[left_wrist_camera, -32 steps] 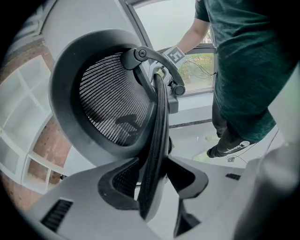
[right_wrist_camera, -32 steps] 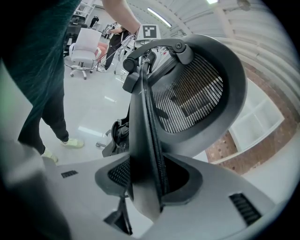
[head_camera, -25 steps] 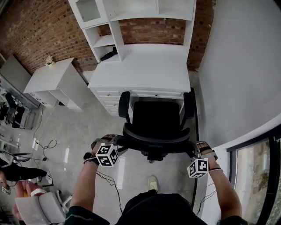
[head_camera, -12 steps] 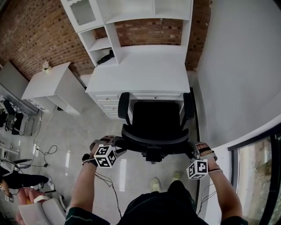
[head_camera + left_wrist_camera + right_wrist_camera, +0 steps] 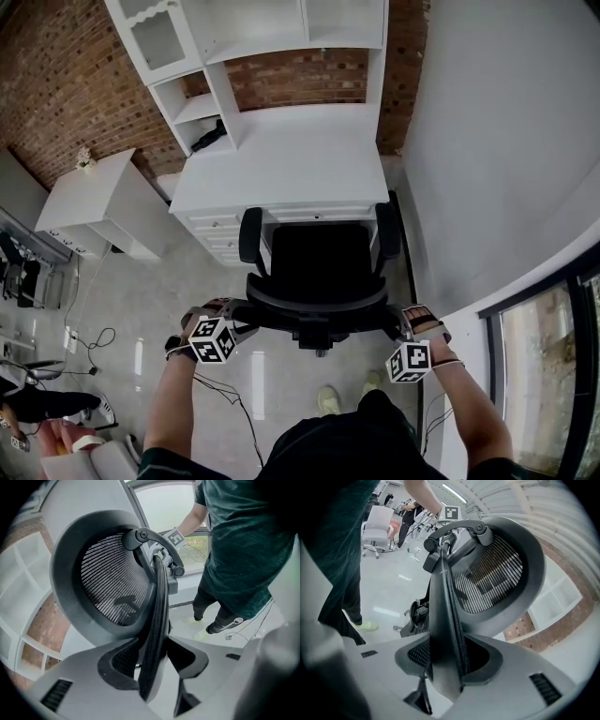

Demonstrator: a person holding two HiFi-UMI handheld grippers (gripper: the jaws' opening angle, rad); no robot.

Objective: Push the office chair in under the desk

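Brick wall [image 5: 56, 84] and grey floor [image 5: 141, 291] surround a white bench [image 5: 281, 159]. The black chair [image 5: 319, 262] stands close against the bench front, facing it. The left gripper [image 5: 152, 663] and right gripper [image 5: 447, 660] each clamp one side edge of the chair's mesh backrest [image 5: 314, 305].

An office-like room: white desk [image 5: 281, 159] with hutch shelves [image 5: 199, 105], brick wall [image 5: 56, 84], office chair [image 5: 319, 272].

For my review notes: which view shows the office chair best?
The head view: the whole office chair shows, seat and armrests, in front of the desk. Each gripper view shows only its mesh backrest, close up and edge-on.
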